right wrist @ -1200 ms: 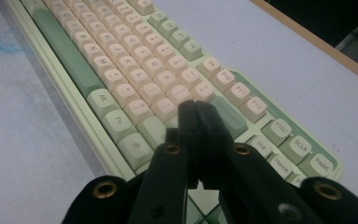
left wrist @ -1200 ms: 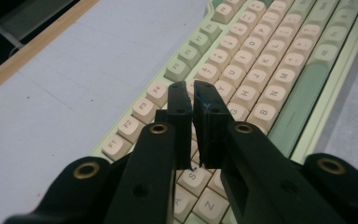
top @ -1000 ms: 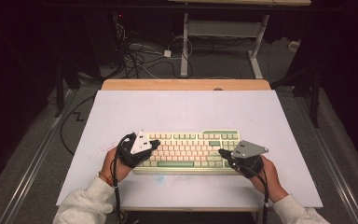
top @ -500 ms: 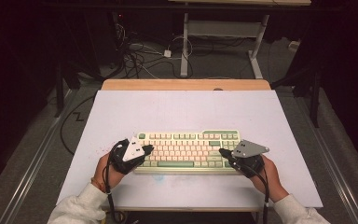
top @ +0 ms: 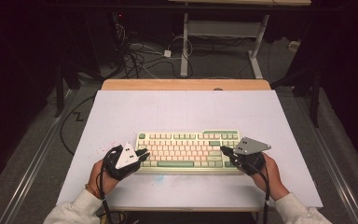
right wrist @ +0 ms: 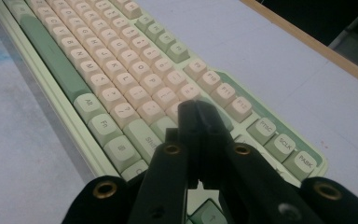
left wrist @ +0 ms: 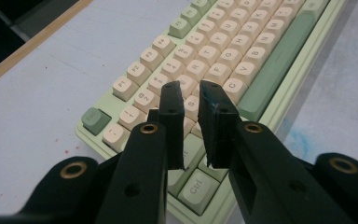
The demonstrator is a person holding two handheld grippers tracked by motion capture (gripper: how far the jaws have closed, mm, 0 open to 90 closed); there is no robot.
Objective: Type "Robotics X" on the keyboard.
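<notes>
A pale green keyboard [top: 189,149] with cream keys lies near the front of the white table sheet. My left gripper [top: 144,154] hovers over its left end. In the left gripper view its jaws [left wrist: 186,86] have just been opening and stand a narrow gap apart above the letter keys [left wrist: 223,51], with nothing between them. My right gripper [top: 223,150] rests at the keyboard's right end. In the right gripper view its jaws [right wrist: 196,106] are pressed together, empty, just above the keys [right wrist: 112,70] near the shift key.
The white sheet [top: 182,109] covers the table up to a wooden strip [top: 186,84] along the far edge. A faint blue stain [top: 158,177] marks the sheet in front of the keyboard. Cables [top: 140,56] and a desk frame [top: 223,28] lie on the floor beyond.
My left hand has drawn back toward the near left, from over the keys to the keyboard's left end. The right hand has stayed still.
</notes>
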